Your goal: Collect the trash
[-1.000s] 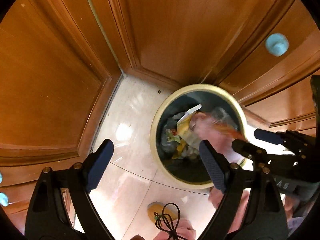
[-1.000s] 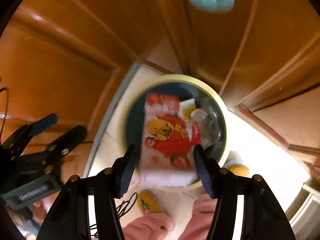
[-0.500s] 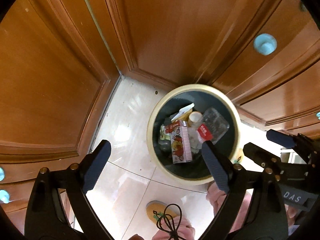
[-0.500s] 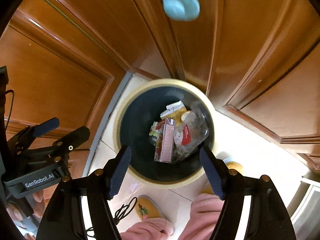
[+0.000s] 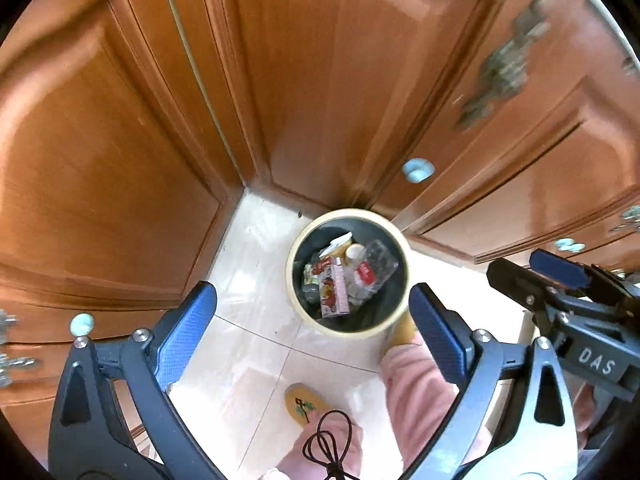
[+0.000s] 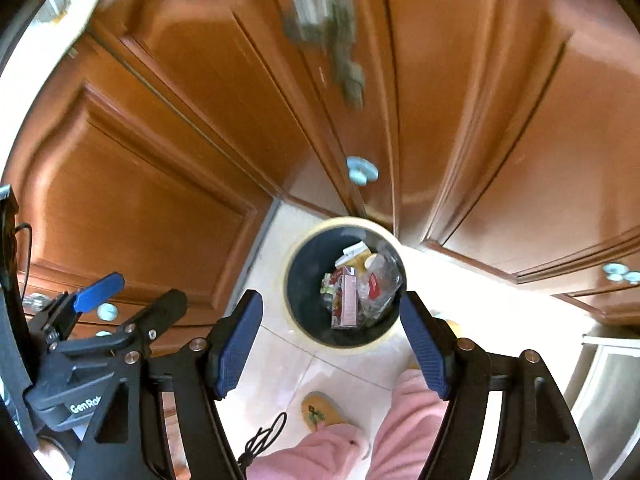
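Note:
A round bin with a cream rim (image 5: 295,257) (image 6: 289,280) stands on the tiled floor in the corner between wooden doors. Inside lie a pink and red carton (image 5: 334,293) (image 6: 347,298), a clear plastic bottle (image 5: 374,272) (image 6: 379,285) and other wrappers. My left gripper (image 5: 312,334) hangs high above the bin, its jaws opening wide with nothing between them; it also shows in the right wrist view (image 6: 134,298). My right gripper (image 6: 331,340) is open and empty above the bin, and appears at the right of the left wrist view (image 5: 536,276).
Orange-brown cabinet doors (image 5: 328,80) with light-blue knobs (image 5: 418,170) (image 6: 362,170) surround the bin on three sides. A person's pink trouser legs (image 6: 404,420) and yellow slippers (image 5: 306,402) (image 6: 322,410) stand on the pale tiles (image 5: 256,280) just below it. A black cable (image 5: 330,444) dangles.
The carton left my right gripper and dropped into the bin. Both grippers rose well above it, so the bin looks smaller and metal door handles came into view.

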The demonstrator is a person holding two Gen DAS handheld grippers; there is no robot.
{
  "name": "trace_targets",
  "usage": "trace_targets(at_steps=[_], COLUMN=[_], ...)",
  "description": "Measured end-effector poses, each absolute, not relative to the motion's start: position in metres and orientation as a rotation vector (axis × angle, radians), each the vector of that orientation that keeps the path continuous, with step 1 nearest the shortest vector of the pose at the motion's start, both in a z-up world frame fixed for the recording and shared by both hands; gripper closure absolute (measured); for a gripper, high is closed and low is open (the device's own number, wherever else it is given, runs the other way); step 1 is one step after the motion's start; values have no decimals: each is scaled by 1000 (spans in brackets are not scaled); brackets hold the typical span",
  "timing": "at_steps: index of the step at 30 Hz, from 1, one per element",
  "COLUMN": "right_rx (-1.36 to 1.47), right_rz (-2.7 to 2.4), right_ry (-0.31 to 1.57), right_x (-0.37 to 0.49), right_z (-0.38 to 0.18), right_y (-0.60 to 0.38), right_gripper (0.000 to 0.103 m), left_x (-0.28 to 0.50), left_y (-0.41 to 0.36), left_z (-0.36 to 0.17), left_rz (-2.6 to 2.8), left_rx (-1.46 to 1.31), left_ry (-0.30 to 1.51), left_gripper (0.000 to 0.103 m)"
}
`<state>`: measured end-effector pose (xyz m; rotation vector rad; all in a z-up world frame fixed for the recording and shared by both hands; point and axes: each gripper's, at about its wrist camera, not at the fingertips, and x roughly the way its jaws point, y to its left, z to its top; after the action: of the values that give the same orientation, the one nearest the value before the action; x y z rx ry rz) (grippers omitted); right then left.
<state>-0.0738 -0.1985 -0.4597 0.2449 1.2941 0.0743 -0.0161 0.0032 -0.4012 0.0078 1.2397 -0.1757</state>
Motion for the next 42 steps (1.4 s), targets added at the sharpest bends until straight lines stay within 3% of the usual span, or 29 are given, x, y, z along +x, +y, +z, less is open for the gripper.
trace_targets(at_steps=[7, 15, 28, 36, 42], right_rx=[246, 224, 182, 183, 168], right_rz=[34, 18, 53, 88, 100], right_ry=[1240, 1068, 848, 779, 769], right_x=[-92, -126, -150, -141, -113], right_z=[-319, -149, 74, 139, 134], right_y=[-200, -199, -199, -211, -226], right_gripper=[31, 20, 14, 11, 10], left_x=[-42, -62, -67, -61, -48], left_y=[6, 22, 20, -12, -27], left_z=[-269, -133, 18, 67, 77], left_rz=[-189, -200, -210, -177, -122], left_rx=[30, 15, -12, -18, -51], left_ry=[1163, 1029, 898, 821, 823], left_gripper=[7, 7, 7, 7, 7])
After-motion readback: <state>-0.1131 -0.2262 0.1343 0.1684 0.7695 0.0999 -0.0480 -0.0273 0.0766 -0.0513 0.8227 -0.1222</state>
